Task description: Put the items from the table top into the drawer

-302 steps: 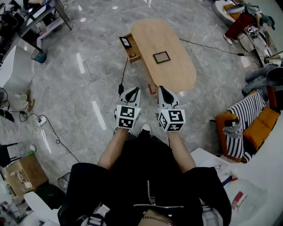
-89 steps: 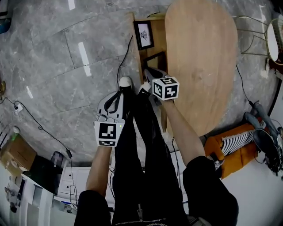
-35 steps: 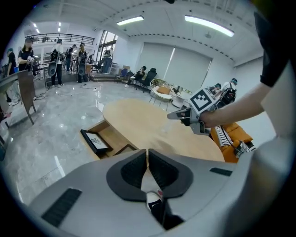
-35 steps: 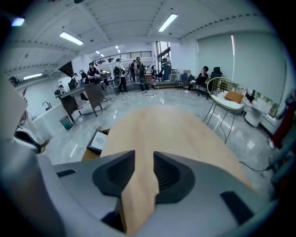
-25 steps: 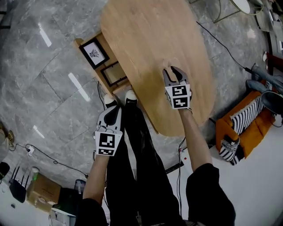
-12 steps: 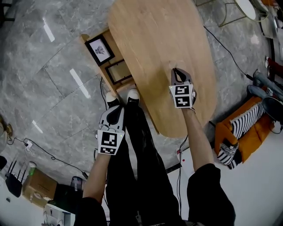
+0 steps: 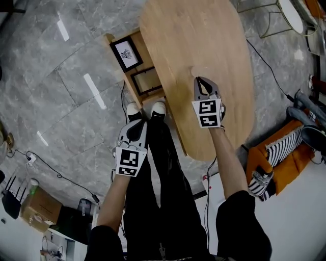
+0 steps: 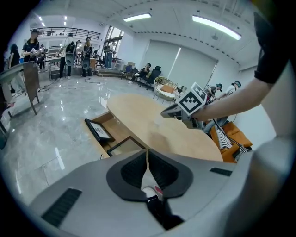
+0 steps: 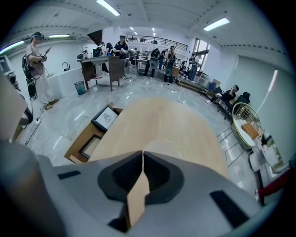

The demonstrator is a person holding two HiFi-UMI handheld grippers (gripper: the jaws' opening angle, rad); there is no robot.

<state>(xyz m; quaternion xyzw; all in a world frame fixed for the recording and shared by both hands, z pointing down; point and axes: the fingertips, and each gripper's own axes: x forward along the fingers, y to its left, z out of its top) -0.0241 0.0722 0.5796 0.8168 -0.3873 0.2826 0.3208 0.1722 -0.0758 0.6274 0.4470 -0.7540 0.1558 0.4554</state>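
Note:
The oval wooden table (image 7: 204,35) has an open drawer (image 7: 108,38) at its left side. In the drawer lie a black frame with a print (image 7: 127,53) and a darker frame (image 7: 146,80). My right gripper (image 7: 202,80) hangs over the table top. Its jaws have just been closing and now meet tip to tip (image 9: 142,155). A pale round disc (image 9: 164,148) lies right at the tips; I cannot tell whether its edge is pinched. My left gripper (image 7: 136,125) is shut and holds nothing, above the person's shoes beside the table.
A cable (image 7: 270,66) runs over the marble floor right of the table. An orange seat with a striped cloth (image 7: 270,163) stands at the lower right, a wire chair (image 7: 265,15) at the top right. Several people and desks (image 9: 115,55) fill the room's far end.
The right gripper's jaws stood open over the table a second ago and are now shut. That gripper has shifted slightly across the table top. The left gripper has stayed put.

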